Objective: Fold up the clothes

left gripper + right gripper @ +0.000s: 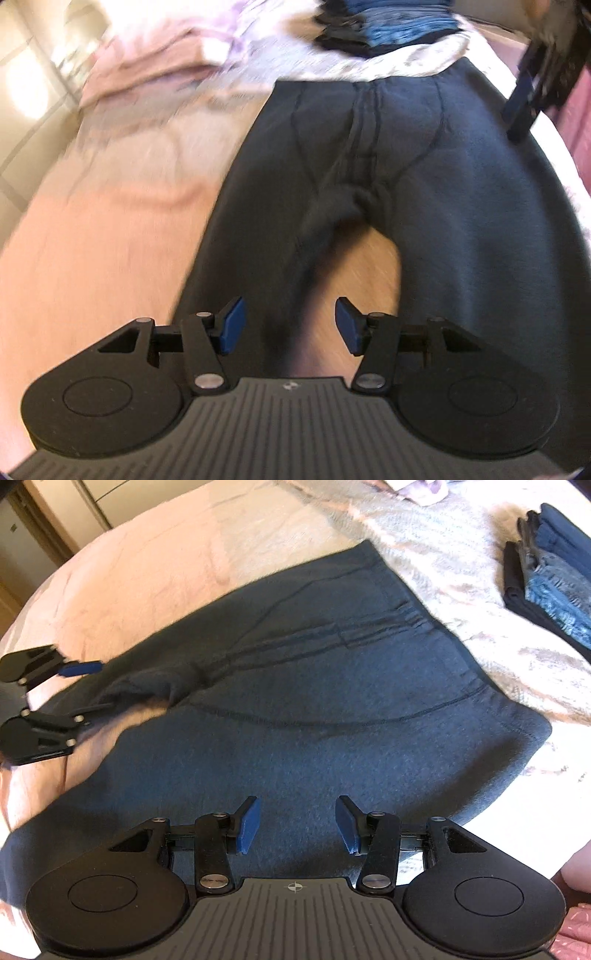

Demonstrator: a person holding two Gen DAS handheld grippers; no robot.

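Note:
Dark grey sweatpants (406,155) lie spread flat on a pink bed cover (92,240), waistband at the far end, legs toward me. My left gripper (290,325) is open and empty, hovering over the gap between the legs near the crotch. My right gripper (297,823) is open and empty just above the sweatpants (295,701) near the waist side. The left gripper also shows in the right wrist view (88,686), open beside the crotch. The right gripper shows blurred at the left wrist view's upper right (532,85).
A stack of folded dark and blue clothes (546,576) sits at the far side of the bed, also in the left wrist view (388,26). A crumpled pale pink and lilac cloth (192,48) lies at the far left. A wall and floor lie beyond the bed edge (44,528).

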